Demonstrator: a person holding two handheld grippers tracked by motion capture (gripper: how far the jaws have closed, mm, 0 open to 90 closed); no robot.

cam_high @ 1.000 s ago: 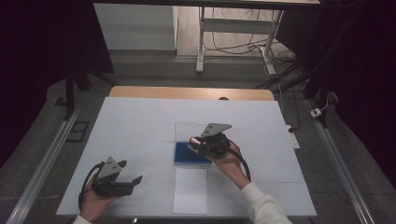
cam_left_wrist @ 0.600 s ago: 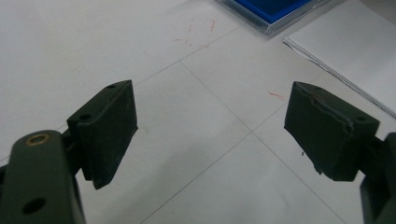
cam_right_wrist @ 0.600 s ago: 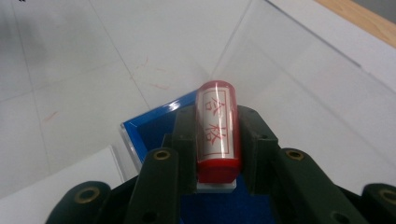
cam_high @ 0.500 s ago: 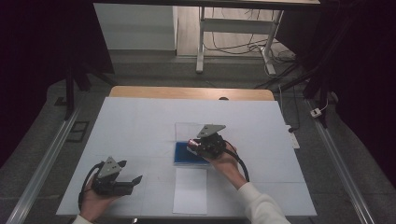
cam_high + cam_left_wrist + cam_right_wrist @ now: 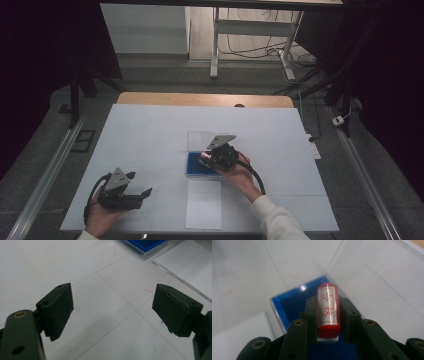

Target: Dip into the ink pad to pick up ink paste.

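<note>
My right gripper [image 5: 206,158] [image 5: 327,315] is shut on a red stamp [image 5: 328,308] with red characters on its white label. It holds the stamp over a blue ink pad [image 5: 196,165] [image 5: 289,302] that lies in a clear open case [image 5: 199,137] [image 5: 372,277] at the table's middle. A white sheet of paper [image 5: 203,204] [image 5: 190,267] lies just in front of the pad. My left gripper [image 5: 144,193] [image 5: 112,307] rests open at the front left of the table, nothing between its jaws. A corner of the blue pad [image 5: 147,243] appears at the top of the left gripper view.
The table [image 5: 150,135] is covered in white sheets with faint seams and small red marks [image 5: 107,256]. A wooden edge [image 5: 200,99] runs along the far side. Metal frame legs and cables [image 5: 250,50] stand on the floor beyond.
The right gripper with the stamp has shifted slightly toward the front over the blue pad. The left gripper has stayed put.
</note>
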